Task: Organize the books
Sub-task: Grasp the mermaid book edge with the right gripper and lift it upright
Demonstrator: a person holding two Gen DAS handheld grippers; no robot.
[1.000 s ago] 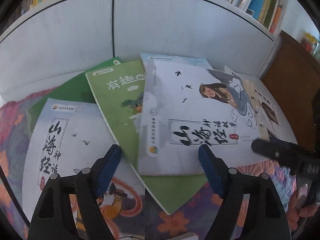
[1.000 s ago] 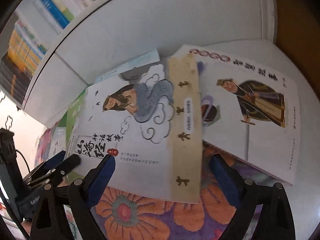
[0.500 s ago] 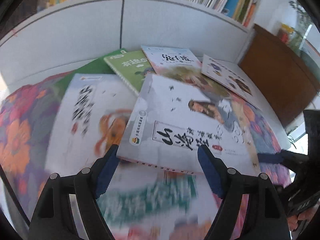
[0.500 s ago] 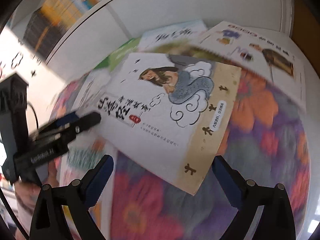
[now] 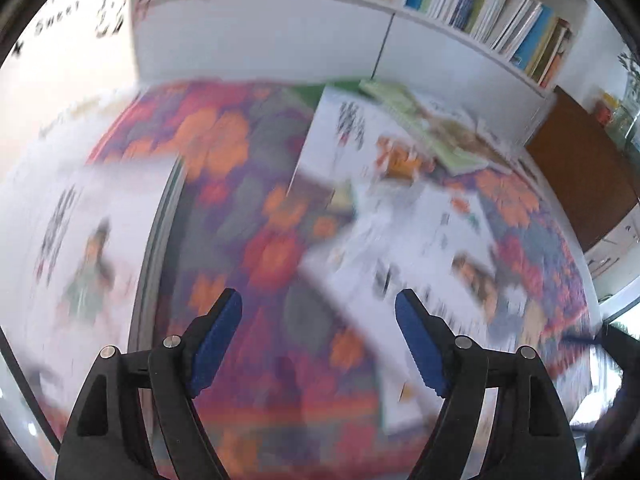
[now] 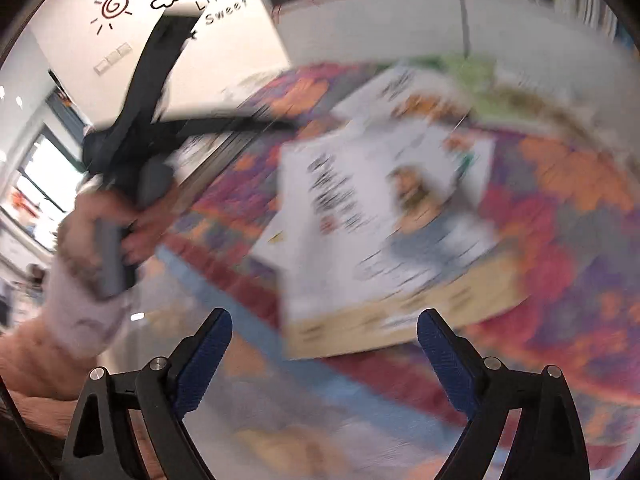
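Both views heavily motion-blurred. Table is covered in a floral cloth (image 5: 256, 208), orange and red blooms on purple, matte fabric. Flat, thin paperback books lie scattered across it: a white-cover book with a tan spine strip (image 6: 384, 216) lies flat on the cloth ahead of the right tongs (image 6: 324, 356); a white book (image 5: 72, 240) sits at the left edge of the left view, and a loose overlapping pile (image 5: 400, 152) with a green cover lies toward the back right, below the white shelf unit (image 5: 280, 40) packed with upright book spines.

Left tongs (image 5: 318, 336): blue ribbed pads on black arms, spread apart, nothing between them, only cloth beneath. Right tongs: also apart and empty; jaws have just been closing slightly.

Versus a second ago: both cameras have pulled back and swung left, so the books that filled the frame now sit further off. The hand (image 6: 108, 232) gripping the left tool's handle shows in the right view.
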